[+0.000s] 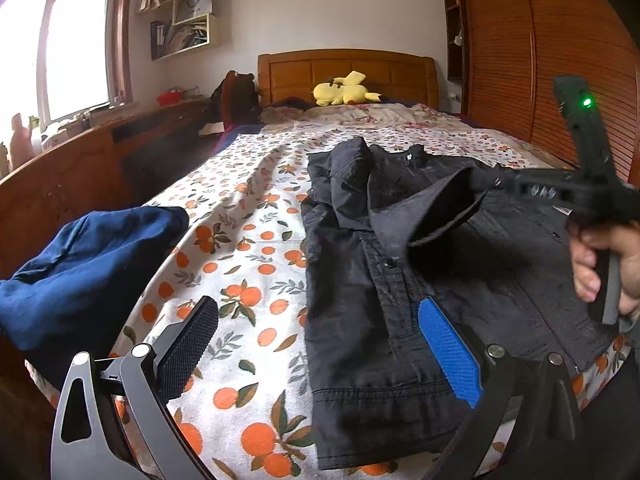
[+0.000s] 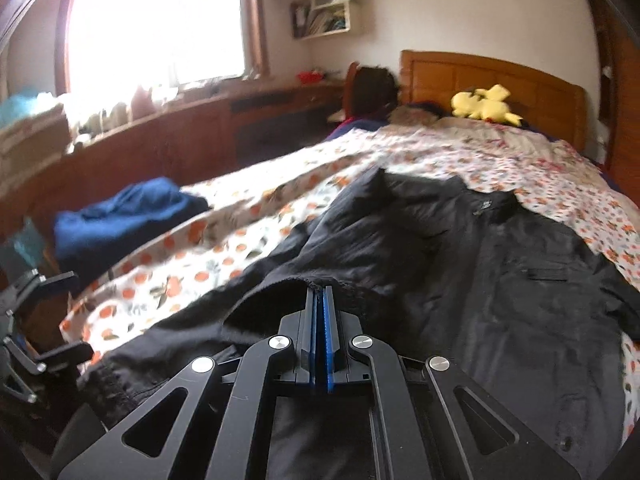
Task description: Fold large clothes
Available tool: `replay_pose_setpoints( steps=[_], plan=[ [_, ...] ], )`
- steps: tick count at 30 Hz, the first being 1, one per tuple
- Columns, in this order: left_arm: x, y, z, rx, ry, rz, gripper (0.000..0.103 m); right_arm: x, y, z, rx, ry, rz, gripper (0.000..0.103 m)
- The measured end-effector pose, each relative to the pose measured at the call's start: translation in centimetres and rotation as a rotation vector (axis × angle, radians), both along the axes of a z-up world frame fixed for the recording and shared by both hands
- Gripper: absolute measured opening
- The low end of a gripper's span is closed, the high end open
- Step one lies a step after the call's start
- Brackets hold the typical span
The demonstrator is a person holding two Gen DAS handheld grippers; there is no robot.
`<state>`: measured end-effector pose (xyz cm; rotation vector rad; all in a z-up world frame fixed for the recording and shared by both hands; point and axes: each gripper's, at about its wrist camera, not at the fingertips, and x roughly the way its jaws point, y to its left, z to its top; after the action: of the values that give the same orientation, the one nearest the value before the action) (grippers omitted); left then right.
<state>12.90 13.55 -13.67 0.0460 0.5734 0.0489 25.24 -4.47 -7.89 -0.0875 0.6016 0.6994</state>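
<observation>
A large black jacket point(image 1: 400, 264) lies spread on the bed, collar toward the headboard; it also shows in the right wrist view point(image 2: 460, 248). My left gripper point(image 1: 320, 340) is open and empty above the jacket's left hem and the sheet. My right gripper point(image 2: 320, 292) is shut on the jacket's sleeve cuff point(image 2: 288, 292) and holds it lifted over the jacket's body. In the left wrist view the right gripper point(image 1: 480, 184) shows at right, held by a hand, with the sleeve point(image 1: 432, 208) hanging from it.
The bed point(image 1: 248, 216) has an orange-print sheet. A dark blue garment point(image 1: 80, 272) is heaped at its left edge. A yellow plush toy point(image 1: 344, 90) lies by the wooden headboard. A wooden cabinet point(image 1: 80, 184) runs along the left, a wardrobe point(image 1: 540, 60) on the right.
</observation>
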Motion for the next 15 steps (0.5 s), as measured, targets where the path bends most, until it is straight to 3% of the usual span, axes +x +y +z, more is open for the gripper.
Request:
replay_pose_setpoints(
  steps=[9,15],
  plan=[
    [0.8,-2.1,0.7,0.011,-0.006,-0.037,0.101,0.6,-7.8,2.2,0.069,-0.039,-0.135,0.002],
    [1.5,-3.8,0.9,0.015,-0.004,-0.067,0.101,1.9,-12.1,1.6,0.021,-0.017,-0.248,0.002]
  ],
)
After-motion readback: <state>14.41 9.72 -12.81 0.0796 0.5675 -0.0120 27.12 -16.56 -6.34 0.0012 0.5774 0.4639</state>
